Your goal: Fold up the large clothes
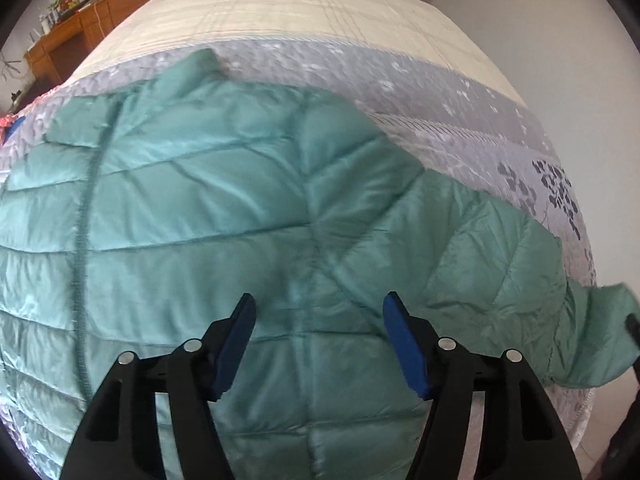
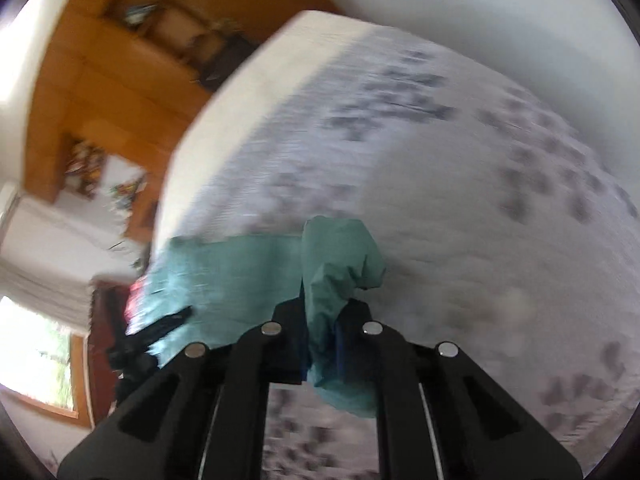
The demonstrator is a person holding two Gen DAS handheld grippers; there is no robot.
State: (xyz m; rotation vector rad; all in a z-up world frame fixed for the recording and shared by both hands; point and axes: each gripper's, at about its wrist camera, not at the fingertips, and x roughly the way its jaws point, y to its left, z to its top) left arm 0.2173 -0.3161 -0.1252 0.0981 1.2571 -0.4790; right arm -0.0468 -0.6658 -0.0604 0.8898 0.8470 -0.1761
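Wooden cupboards and a desk stand behind a bed (image 1: 280, 12) that is covered with a cream sheet and a grey patterned quilt (image 1: 460, 120).

On this quilt lies the green padded jacket (image 1: 200, 220), spread flat with its front side up. Its zipper (image 1: 86, 216) is closed and runs down the left part of the left wrist view. Its collar (image 1: 196, 66) points away from the camera, toward the cream sheet, so the long axis of the body goes from the near edge of the bed to the far side. One sleeve (image 1: 500, 264) stretches out to the right and down, at an angle from the shoulder.

I judge that the folding is only at its start. The body is not yet folded anywhere, and only the sleeve end (image 2: 340, 264) is taken up. Bringing this sleeve over the chest, the other sleeve (not visible here) and the folds of the body seem still to do.

The right gripper (image 2: 320, 344) is clamped on the sleeve end, and green cloth comes out between its jaws. The left gripper (image 1: 318, 344) hangs over the chest near the armpit with its jaws fairly wide and holding nothing. Whether its blue fingers (image 1: 236, 344) touch the cloth I cannot tell.
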